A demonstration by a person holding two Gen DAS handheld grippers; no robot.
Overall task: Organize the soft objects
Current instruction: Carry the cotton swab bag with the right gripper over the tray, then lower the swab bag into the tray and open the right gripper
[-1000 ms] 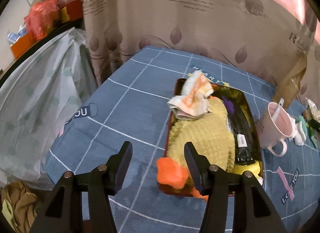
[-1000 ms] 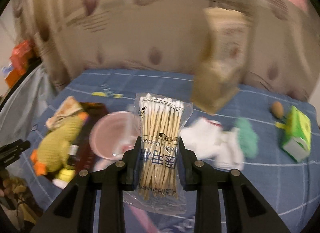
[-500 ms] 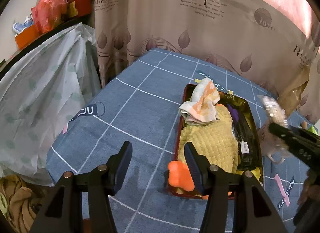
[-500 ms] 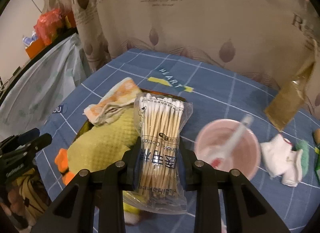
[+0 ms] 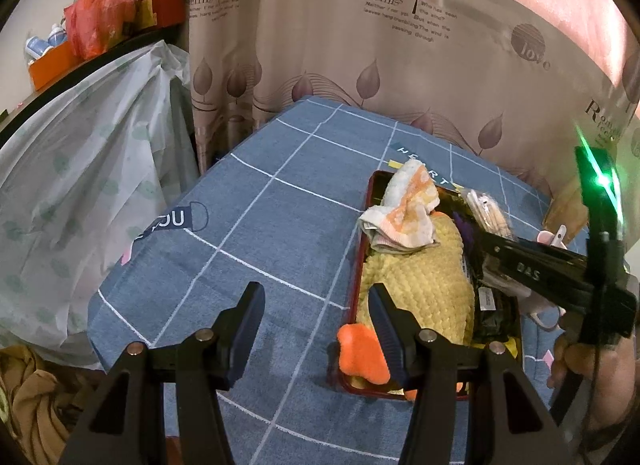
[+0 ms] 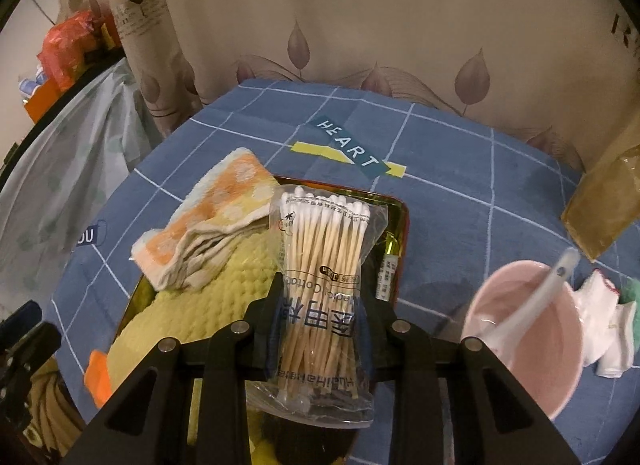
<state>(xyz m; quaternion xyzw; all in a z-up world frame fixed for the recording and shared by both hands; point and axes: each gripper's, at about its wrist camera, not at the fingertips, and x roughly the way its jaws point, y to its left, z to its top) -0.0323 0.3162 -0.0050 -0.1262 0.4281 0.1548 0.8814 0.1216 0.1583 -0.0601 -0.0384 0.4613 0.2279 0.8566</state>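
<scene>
Easing open, your right gripper point(image 6: 318, 307) has the cotton swab bag point(image 6: 323, 289) between its jaws, above the tray point(image 6: 402, 233). Released here, it may slide off the towel point(image 6: 208, 241) and yellow plush point(image 6: 192, 317). The pink cup point(image 6: 528, 341) crowds rightward. Your left gripper point(image 5: 316, 317) hangs open, empty.

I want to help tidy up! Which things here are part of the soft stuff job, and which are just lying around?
Part of the job:
- bag of cotton swabs, in the right hand-held gripper, jaws opening
- red tray
- yellow plush duck
- folded towel

Just lying around:
- pink cup with spoon
- brown paper bag
</scene>
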